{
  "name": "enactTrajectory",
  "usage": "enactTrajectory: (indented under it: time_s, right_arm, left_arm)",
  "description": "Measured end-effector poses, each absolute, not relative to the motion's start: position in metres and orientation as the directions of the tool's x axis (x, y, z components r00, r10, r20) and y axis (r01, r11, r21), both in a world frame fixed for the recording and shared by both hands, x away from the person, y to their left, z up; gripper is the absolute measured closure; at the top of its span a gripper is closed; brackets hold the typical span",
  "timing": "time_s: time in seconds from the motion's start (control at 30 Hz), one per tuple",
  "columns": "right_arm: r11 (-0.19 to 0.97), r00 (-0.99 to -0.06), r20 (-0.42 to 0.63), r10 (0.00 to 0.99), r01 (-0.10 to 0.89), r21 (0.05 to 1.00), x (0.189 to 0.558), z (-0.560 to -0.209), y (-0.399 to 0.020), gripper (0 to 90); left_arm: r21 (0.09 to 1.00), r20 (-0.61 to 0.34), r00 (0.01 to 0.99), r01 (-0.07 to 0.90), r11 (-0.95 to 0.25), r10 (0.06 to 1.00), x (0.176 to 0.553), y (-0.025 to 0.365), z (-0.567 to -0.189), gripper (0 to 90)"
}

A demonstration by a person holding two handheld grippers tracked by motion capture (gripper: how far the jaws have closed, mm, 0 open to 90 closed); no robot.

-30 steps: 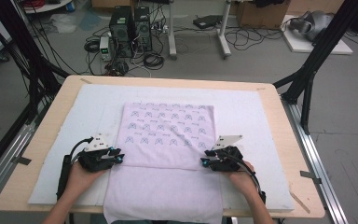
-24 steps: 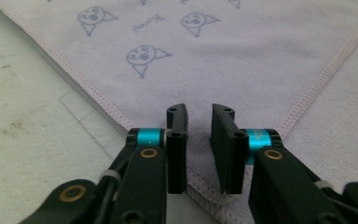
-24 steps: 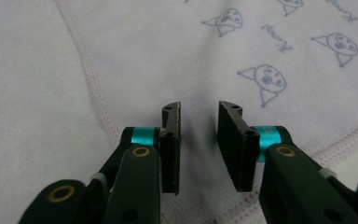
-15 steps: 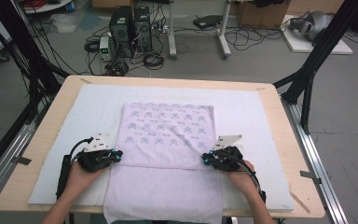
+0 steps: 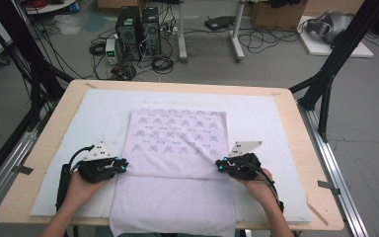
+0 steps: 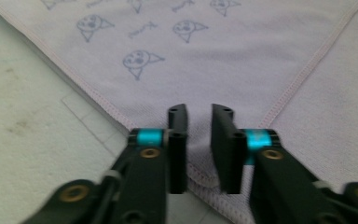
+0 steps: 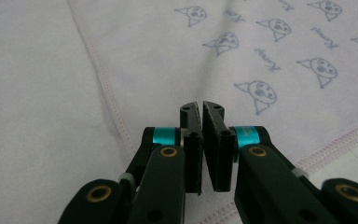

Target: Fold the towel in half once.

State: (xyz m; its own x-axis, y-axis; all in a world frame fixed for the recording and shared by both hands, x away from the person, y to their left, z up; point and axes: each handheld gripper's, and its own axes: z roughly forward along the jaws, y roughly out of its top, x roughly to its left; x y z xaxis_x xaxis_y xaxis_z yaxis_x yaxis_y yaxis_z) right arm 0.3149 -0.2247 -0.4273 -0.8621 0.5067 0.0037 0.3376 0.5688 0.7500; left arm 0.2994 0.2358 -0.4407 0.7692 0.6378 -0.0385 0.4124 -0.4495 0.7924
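Note:
A pale lilac cloth [image 5: 177, 138] printed with blue cat faces lies flat on the table, its upper layer folded so that an edge runs across the middle. My left gripper [image 5: 123, 165] sits at the left corner of that folded layer. In the left gripper view its jaws [image 6: 198, 114] stand a little apart over the stitched corner of the cloth [image 6: 214, 56]; they have just been opening, and the pads are off the fabric. My right gripper [image 5: 219, 165] is at the right corner. Its jaws [image 7: 200, 107] are shut, pinching the cloth [image 7: 168, 56], and a small crease rises from the tips.
A white mat [image 5: 276, 123] covers the wooden table [image 5: 54, 123], and the cloth's near end hangs over the front edge. Black frame poles [image 5: 325, 84] stand at both sides. Computer towers [image 5: 138, 24] and cables lie on the floor beyond the far edge.
Both hands have stayed at the corners of the folded edge. The right gripper's jaws have drawn together on the cloth. The cloth itself lies as before.

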Motion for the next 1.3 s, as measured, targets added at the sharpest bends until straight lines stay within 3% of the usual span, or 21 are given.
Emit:
enactTrajectory:
  time_s: [0.07,0.13,0.2,0.23,0.37,0.47,0.6,1.03,1.3]
  right_arm:
    - [0.568,-0.862,0.018,0.506,0.349,0.745,0.316,-0.429,-0.225,82.2]
    - [0.565,-0.861,0.049,0.507,0.375,0.735,0.318,-0.432,-0.224,69.8]
    - [0.562,-0.854,0.115,0.507,0.428,0.708,0.322,-0.439,-0.223,58.3]
    - [0.551,-0.851,0.134,0.507,0.440,0.709,0.323,-0.442,-0.223,58.0]
    - [0.554,-0.849,0.095,0.520,0.420,0.718,0.321,-0.443,-0.222,68.2]
    - [0.568,-0.848,0.061,0.526,0.405,0.716,0.320,-0.442,-0.220,78.9]
    - [0.579,-0.854,0.048,0.518,0.391,0.715,0.319,-0.439,-0.221,85.7]
    - [0.492,-0.861,0.043,0.507,0.330,0.806,0.316,-0.399,-0.234,86.7]
    - [0.513,-0.910,0.012,0.415,0.245,0.823,0.280,-0.368,-0.241,87.0]
  left_arm:
    - [0.783,-0.042,0.766,0.424,-0.455,0.642,0.301,0.234,-0.443,60.3]
    - [0.779,-0.041,0.767,0.427,-0.460,0.641,0.303,0.233,-0.444,56.1]
    - [0.778,-0.032,0.771,0.419,-0.469,0.636,0.304,0.230,-0.446,57.3]
    - [0.776,-0.016,0.773,0.409,-0.480,0.634,0.304,0.229,-0.446,60.2]
    - [0.780,0.000,0.774,0.396,-0.484,0.633,0.304,0.228,-0.446,79.0]
    - [0.779,-0.002,0.775,0.397,-0.485,0.632,0.305,0.229,-0.445,85.8]
    - [0.786,-0.008,0.770,0.399,-0.472,0.638,0.303,0.230,-0.442,86.5]
    - [0.846,-0.008,0.758,0.353,-0.400,0.652,0.294,0.239,-0.405,86.6]
    - [0.851,-0.006,0.810,0.312,-0.423,0.586,0.240,0.241,-0.384,86.6]
